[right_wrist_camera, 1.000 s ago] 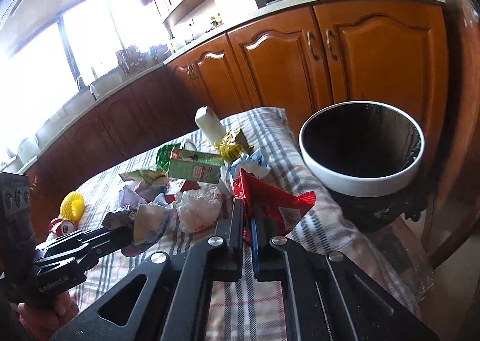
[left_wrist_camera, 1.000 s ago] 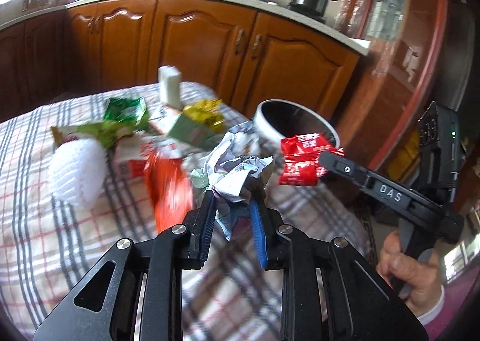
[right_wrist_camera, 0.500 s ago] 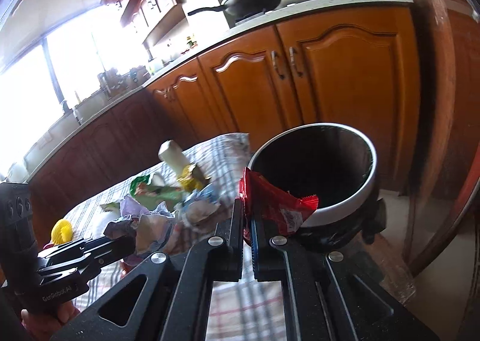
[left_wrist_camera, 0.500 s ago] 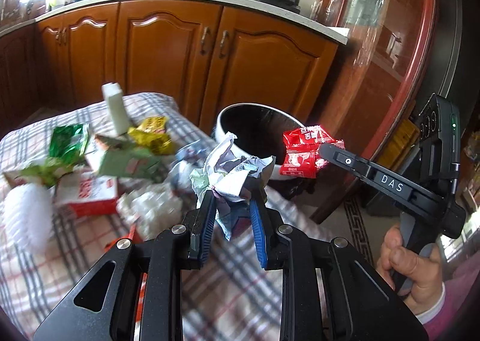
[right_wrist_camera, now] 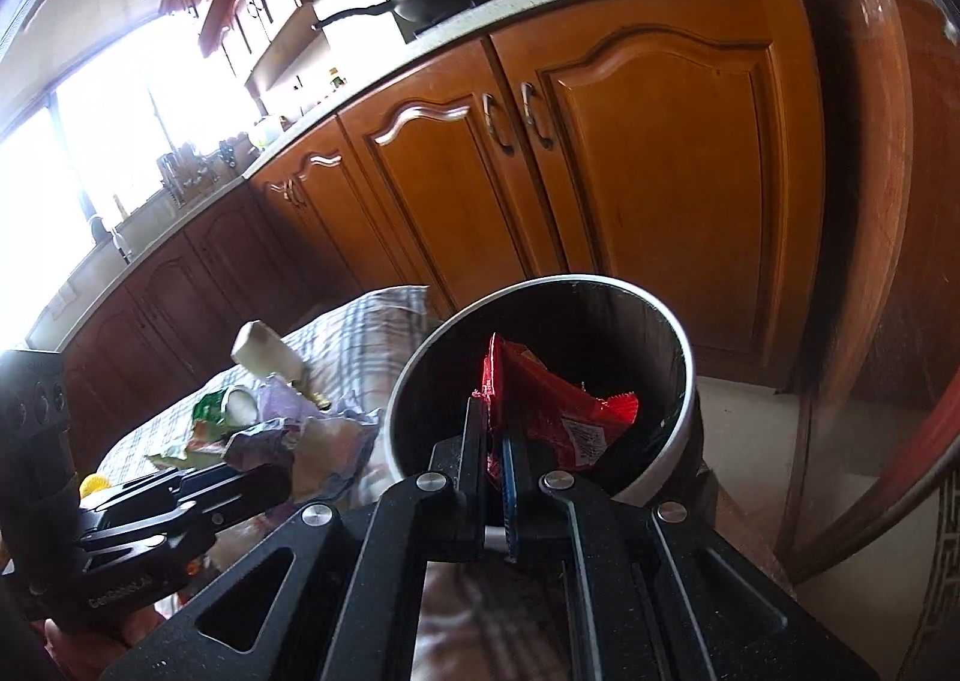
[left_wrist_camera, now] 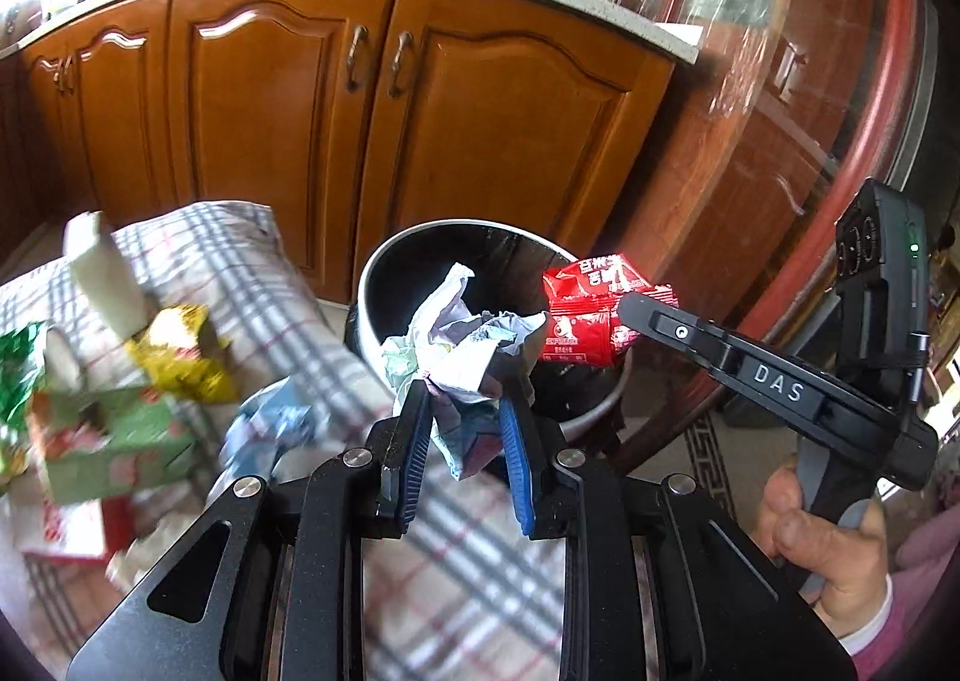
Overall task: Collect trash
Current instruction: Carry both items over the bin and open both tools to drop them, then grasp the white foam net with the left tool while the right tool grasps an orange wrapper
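Note:
My left gripper (left_wrist_camera: 462, 411) is shut on a crumpled wad of paper and wrappers (left_wrist_camera: 459, 342), held near the rim of the white-rimmed trash bin (left_wrist_camera: 384, 267). My right gripper (right_wrist_camera: 495, 429) is shut on a red snack wrapper (right_wrist_camera: 558, 411), held over the open mouth of the bin (right_wrist_camera: 672, 333). In the left wrist view the right gripper (left_wrist_camera: 630, 309) reaches in from the right with the red wrapper (left_wrist_camera: 591, 315) above the bin. In the right wrist view the left gripper (right_wrist_camera: 264, 486) shows at lower left with the wad (right_wrist_camera: 282, 432).
More trash lies on the checked tablecloth (left_wrist_camera: 252, 273): a yellow wrapper (left_wrist_camera: 180, 357), a green carton (left_wrist_camera: 114, 441), a white carton (left_wrist_camera: 102, 273), a blue wrapper (left_wrist_camera: 276, 423). Wooden cabinets (left_wrist_camera: 480, 141) stand behind the bin, a red-framed glass cabinet (left_wrist_camera: 810, 111) to the right.
Both grippers have carried their loads off the table toward the bin. The red wrapper now hangs over the bin's mouth and the wad is at its rim.

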A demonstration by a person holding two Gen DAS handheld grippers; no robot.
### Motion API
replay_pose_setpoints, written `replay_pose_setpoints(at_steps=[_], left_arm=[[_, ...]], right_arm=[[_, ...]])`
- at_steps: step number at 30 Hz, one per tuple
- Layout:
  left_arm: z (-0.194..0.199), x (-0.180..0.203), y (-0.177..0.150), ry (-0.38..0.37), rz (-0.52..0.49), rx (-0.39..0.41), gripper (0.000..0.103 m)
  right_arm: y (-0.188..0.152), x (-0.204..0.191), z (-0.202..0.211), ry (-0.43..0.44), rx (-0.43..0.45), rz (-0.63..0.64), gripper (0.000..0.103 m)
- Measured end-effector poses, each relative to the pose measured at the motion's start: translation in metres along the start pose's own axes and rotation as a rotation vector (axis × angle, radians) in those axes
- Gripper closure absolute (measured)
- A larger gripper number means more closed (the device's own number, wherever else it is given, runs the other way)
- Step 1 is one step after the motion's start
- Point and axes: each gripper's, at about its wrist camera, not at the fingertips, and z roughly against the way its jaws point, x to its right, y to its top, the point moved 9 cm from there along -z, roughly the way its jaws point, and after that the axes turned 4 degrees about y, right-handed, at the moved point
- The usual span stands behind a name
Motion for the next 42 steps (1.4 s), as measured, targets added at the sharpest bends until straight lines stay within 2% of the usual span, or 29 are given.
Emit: replay_pose_setpoints(at_steps=[9,11,13,15,16,18,20,25,29,32,42], left_arm=[[-0.043,0.008,0.016,0.006,-0.023,-0.058,0.078],[-0.051,0.008,0.017,0.015,-0.026,-0.076,0.076],[-0.055,0.008,0.018,0.017,-0.023,-0.087,0.07],[-0.054,0.007,0.016,0.02,-0.017,-0.089,0.056],[-0.053,0.006,0.016,0.025,-0.015,-0.085,0.053],[-0.049,0.005,0.014,0.029,-0.01,-0.077,0.051],[-0.041,0.003,0.012,0.028,-0.003,-0.072,0.05],[-0.011,-0.003,0.0,0.031,0.017,-0.03,0.045],[0.015,-0.011,-0.016,0.052,0.019,-0.001,0.042],[0.032,-0.02,-0.029,0.069,0.03,0.014,0.041],[0.079,-0.064,-0.065,0.113,0.104,0.033,0.04]], right_arm=[[0.013,0.023,-0.032,-0.006,-0.058,-0.009,0.098],[0.014,0.027,-0.04,-0.009,-0.072,-0.013,0.094],[0.015,0.03,-0.047,-0.004,-0.086,-0.02,0.093],[0.014,0.034,-0.052,-0.005,-0.098,-0.03,0.09],[0.013,0.035,-0.053,-0.001,-0.099,-0.036,0.087],[0.013,0.036,-0.051,0.008,-0.093,-0.046,0.071],[0.013,0.036,-0.048,0.018,-0.083,-0.057,0.05],[0.01,0.03,-0.036,0.028,-0.053,-0.068,0.042],[0.001,0.015,-0.022,0.041,-0.024,-0.063,0.025],[-0.01,0.001,-0.013,0.055,-0.012,-0.061,0.016],[-0.057,-0.048,-0.001,0.104,-0.042,-0.051,0.014]])
